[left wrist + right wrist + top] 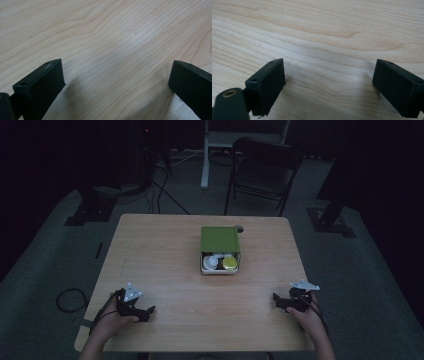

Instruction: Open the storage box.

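A small box with a green lid [220, 239] stands at the middle of the wooden table [165, 265]; its near part is uncovered and shows a white piece [212, 262] and a yellow-green round lid [230, 263] inside. My left gripper [148, 312] rests near the table's front left, held by a hand, jaws pointing right. In the left gripper view it [117, 75] is open over bare wood. My right gripper [276, 301] rests at the front right, jaws pointing left. The right gripper view shows it [329, 72] open over bare wood too.
A dark folding chair [262, 170] stands beyond the table's far edge, next to a white post [205, 155]. Black stand bases [90, 207] sit on the grey floor at left and right, and cables [70, 297] lie left of the table.
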`<state>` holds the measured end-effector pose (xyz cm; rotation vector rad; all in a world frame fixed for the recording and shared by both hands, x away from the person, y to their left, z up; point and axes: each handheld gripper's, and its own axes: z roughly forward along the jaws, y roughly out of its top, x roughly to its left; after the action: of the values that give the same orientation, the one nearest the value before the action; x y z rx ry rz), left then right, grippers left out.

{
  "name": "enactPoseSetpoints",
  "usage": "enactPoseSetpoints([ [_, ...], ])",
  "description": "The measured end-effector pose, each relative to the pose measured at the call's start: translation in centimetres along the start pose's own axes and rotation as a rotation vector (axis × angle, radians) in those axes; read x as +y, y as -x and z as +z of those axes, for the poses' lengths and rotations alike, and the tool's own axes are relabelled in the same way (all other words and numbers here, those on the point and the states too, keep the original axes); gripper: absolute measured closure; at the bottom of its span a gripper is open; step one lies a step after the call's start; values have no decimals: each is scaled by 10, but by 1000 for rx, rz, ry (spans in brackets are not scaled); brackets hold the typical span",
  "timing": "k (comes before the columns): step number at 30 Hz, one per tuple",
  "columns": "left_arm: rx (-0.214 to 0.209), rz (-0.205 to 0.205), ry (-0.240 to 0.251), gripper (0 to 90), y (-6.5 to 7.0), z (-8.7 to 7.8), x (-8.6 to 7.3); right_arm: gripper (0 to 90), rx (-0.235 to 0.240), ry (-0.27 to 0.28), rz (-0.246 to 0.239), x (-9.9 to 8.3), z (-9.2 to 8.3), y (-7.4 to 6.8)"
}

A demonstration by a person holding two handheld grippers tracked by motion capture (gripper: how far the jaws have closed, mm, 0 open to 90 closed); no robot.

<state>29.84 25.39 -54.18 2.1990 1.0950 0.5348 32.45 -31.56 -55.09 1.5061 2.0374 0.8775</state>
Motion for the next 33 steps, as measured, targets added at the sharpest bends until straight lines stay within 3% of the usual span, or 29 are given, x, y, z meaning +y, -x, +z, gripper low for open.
enactPoseSetpoints([
  [14,-3,128,28,6,21,12,28,104,0,0,0,0,0,0],
  [24,-17,172,51,6,31,18,40,105,0,0,-1,0,0,0],
  [33,-10,235,61,6,43,25,53,105,0,0,0,0,0,0],
])
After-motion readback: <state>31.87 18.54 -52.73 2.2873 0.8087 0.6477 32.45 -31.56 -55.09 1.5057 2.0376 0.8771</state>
